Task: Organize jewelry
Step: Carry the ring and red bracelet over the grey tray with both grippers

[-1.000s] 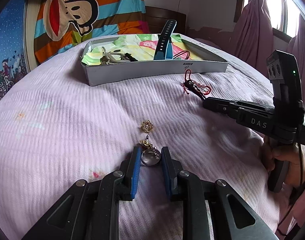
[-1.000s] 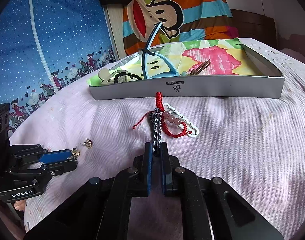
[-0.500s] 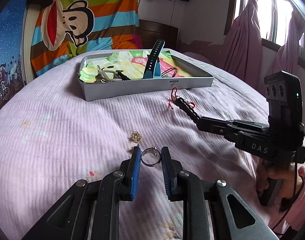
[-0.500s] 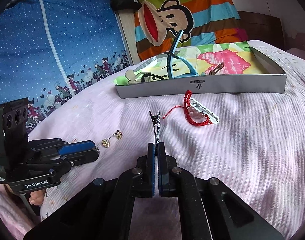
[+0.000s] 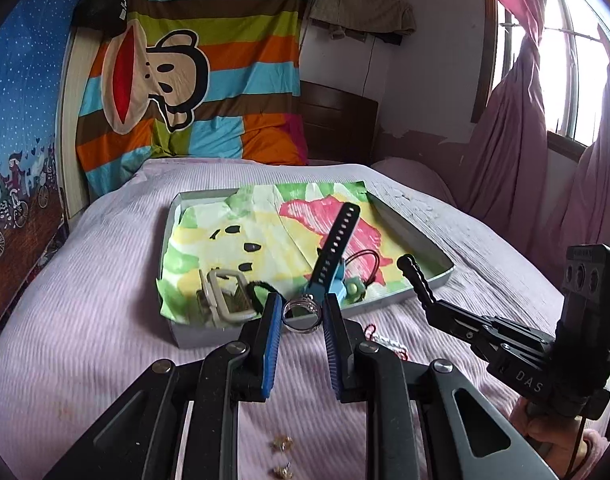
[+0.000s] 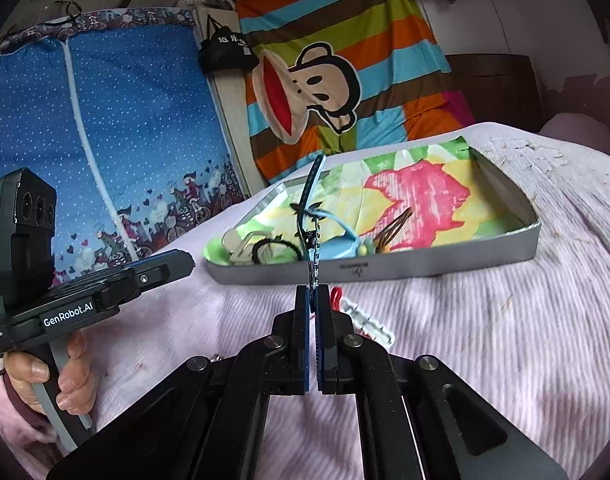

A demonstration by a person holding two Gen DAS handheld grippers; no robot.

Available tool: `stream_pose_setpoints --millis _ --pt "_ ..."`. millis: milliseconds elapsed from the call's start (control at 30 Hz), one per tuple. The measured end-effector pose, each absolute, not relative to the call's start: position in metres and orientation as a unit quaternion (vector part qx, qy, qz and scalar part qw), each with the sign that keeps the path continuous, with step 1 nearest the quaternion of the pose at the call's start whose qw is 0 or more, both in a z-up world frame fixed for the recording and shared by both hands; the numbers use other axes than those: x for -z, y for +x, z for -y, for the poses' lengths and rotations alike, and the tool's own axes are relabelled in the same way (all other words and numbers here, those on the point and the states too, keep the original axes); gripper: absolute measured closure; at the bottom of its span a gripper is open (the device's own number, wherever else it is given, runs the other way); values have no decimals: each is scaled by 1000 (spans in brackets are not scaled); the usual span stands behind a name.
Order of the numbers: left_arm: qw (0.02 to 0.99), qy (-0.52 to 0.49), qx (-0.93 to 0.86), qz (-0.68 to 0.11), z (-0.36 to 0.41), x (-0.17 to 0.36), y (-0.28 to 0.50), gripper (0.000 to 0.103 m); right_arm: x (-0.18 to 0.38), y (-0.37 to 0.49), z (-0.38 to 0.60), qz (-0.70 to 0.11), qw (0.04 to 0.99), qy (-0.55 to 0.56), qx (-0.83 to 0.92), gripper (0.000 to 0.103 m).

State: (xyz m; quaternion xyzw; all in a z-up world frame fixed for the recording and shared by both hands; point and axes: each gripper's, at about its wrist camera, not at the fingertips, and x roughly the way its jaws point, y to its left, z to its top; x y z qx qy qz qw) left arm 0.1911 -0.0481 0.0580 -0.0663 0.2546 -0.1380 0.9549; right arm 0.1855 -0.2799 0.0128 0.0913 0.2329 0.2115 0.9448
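The left gripper (image 5: 301, 316) holds a silver ring (image 5: 301, 317) between its blue pads, jaws clamped on it, raised above the lilac bedspread (image 5: 85, 320) just short of the near wall of the grey tray (image 5: 409, 296). The right gripper (image 6: 312, 300) has its jaws pressed together on a thin dark hair clip (image 6: 314, 256), which stands up from the tips in front of the tray's near wall. The tray, lined with a bright painted paper, lies on the bed and holds a blue watch strap (image 5: 335, 248), a pale buckle (image 5: 225, 296), a black hair tie (image 5: 261, 292) and a black cord loop (image 5: 365, 264). A red braided bracelet (image 6: 337, 294) on a white card lies on the bedspread just beside the right gripper's tips. Two small gold earrings (image 5: 281, 456) lie on the bedspread below the left gripper. A hand (image 6: 61, 376) grips the left gripper's handle.
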Motion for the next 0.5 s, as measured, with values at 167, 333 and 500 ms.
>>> stream_pose_setpoints --millis 167,333,500 --pt "958 -41 113 -259 57 -63 221 83 -25 216 278 -248 945 90 -191 100" --pt "955 -64 95 -274 56 -58 244 83 -28 239 276 -262 944 91 -179 100" --pt "949 -82 74 -294 56 -52 267 83 -25 261 275 -279 940 100 -172 100"
